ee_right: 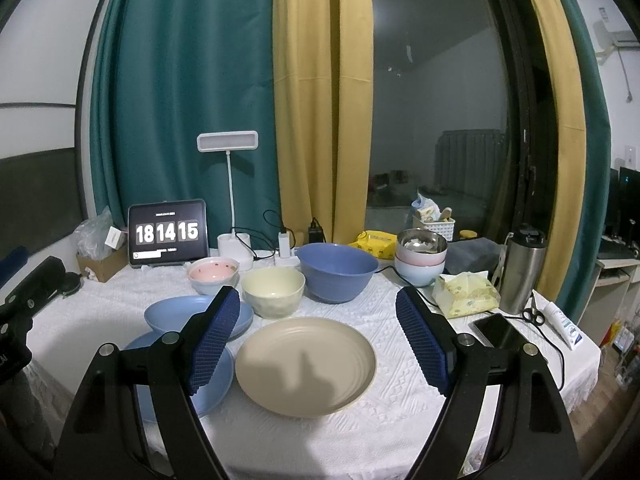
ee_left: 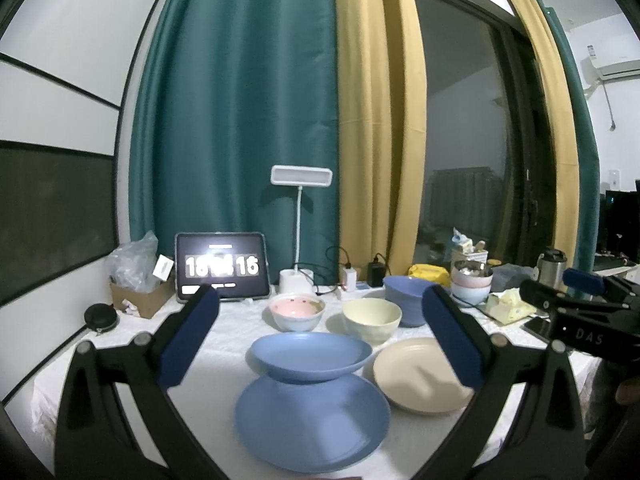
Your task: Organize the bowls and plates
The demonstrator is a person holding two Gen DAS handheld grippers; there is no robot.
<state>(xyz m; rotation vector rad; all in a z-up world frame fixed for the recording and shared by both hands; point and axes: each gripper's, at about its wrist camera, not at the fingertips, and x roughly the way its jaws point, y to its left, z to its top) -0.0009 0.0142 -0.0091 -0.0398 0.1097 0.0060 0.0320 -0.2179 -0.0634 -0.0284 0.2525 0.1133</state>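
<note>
On the white tablecloth a flat blue plate [ee_left: 312, 424] lies nearest, with a deeper blue plate [ee_left: 310, 356] just behind it. A beige plate [ee_left: 420, 376] lies to their right, also in the right wrist view [ee_right: 306, 364]. Behind stand a pink-lined bowl [ee_left: 297, 311], a cream bowl [ee_left: 372, 319] and a large blue bowl [ee_left: 404, 298]. Stacked pink and pale blue bowls [ee_right: 420, 260] hold a steel bowl at the back right. My left gripper [ee_left: 320, 340] is open and empty above the blue plates. My right gripper [ee_right: 318, 344] is open and empty above the beige plate.
A tablet clock [ee_right: 168, 236], a white desk lamp [ee_right: 230, 184], chargers and cables line the back edge. A steel flask [ee_right: 520, 272], yellow tissue pack [ee_right: 466, 294], phone [ee_right: 500, 330], scissors and a tube sit at the right. A cardboard box [ee_left: 138, 300] is at the back left.
</note>
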